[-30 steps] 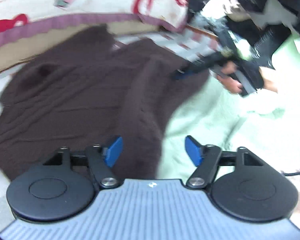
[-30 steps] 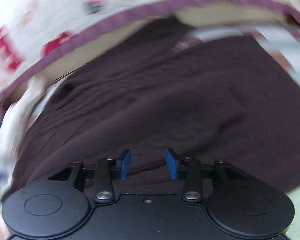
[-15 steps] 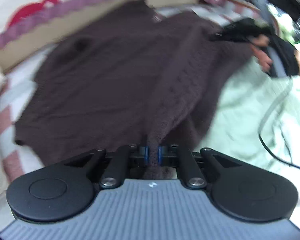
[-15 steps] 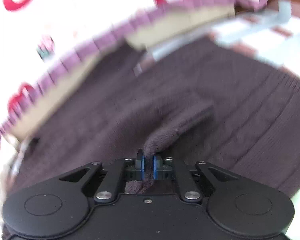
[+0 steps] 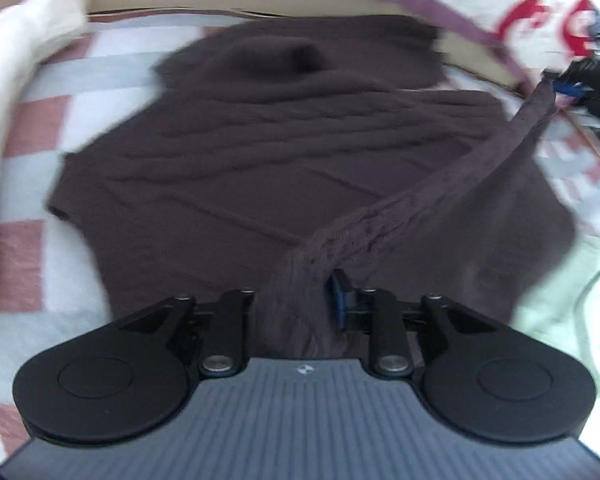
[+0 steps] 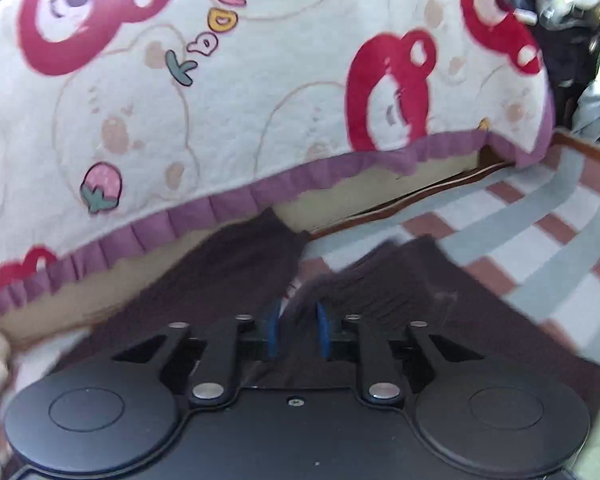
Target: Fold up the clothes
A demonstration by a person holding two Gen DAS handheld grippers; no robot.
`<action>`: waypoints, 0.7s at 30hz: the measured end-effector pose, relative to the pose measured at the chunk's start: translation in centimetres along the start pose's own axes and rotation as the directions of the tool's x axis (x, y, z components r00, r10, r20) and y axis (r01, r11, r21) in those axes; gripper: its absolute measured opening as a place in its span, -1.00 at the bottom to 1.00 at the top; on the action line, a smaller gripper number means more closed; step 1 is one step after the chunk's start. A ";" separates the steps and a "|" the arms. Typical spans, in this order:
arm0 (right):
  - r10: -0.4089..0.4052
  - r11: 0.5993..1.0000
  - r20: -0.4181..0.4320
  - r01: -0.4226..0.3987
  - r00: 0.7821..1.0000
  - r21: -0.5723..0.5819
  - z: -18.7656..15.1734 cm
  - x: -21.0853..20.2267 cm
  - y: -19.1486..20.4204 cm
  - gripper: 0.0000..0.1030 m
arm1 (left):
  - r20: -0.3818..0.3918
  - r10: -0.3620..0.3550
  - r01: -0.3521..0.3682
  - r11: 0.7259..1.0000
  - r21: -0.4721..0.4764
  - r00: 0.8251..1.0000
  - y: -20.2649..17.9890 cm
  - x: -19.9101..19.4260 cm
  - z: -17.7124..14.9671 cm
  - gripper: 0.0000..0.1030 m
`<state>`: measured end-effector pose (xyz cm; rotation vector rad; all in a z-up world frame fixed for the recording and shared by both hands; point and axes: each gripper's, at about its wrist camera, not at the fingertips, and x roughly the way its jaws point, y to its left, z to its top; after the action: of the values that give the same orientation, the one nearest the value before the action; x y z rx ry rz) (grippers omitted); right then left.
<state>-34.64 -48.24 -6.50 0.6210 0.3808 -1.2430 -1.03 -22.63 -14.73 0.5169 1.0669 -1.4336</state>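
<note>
A dark brown knitted sweater lies spread on a checked bed sheet. One edge of it is lifted and pulled taut as a band between my two grippers. My left gripper has a thick bunch of that edge between its blue pads; its jaws are opening, and the fabric still fills the gap. My right gripper holds the band's other end, seen far right in the left wrist view as the right gripper. Its jaws are opening too, with a sweater fold between them.
A white blanket with red bears and a purple frill hangs along the far side of the bed. A cream cloth lies at the left. Pale green fabric and a cable lie at the right.
Both grippers closed on the sweater's edge and raised it. The edge is now stretched between them, and both pairs of pads stand a little wider than half a second ago.
</note>
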 end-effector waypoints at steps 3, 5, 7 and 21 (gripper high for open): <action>-0.040 0.993 -0.009 0.039 0.999 -0.114 -2.2 1.0 0.1 -0.32 | 0.015 0.067 -0.067 0.998 -0.013 0.998 1.0 0.2 -0.2 -0.51; 0.020 0.995 -0.064 -0.027 0.998 -0.098 -4.1 0.8 -1.2 -0.32 | 0.033 0.031 -0.030 0.998 -0.047 0.999 2.0 -0.5 -0.5 -0.51; 0.145 0.988 -0.165 -0.152 0.976 -0.032 -6.6 0.4 -3.0 -0.31 | 0.052 -0.004 0.008 0.997 -0.080 0.999 3.0 -1.2 -0.8 -0.49; 0.634 0.663 -0.626 -0.736 0.453 0.139 -18.7 -3.5 6.4 0.07 | 0.038 -0.189 0.192 0.935 -0.298 0.981 4.9 -0.7 -1.0 0.09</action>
<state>-28.36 -32.70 -17.54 0.9410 0.6927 -0.1527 3.43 -20.76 -16.09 0.1908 1.3295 -1.4040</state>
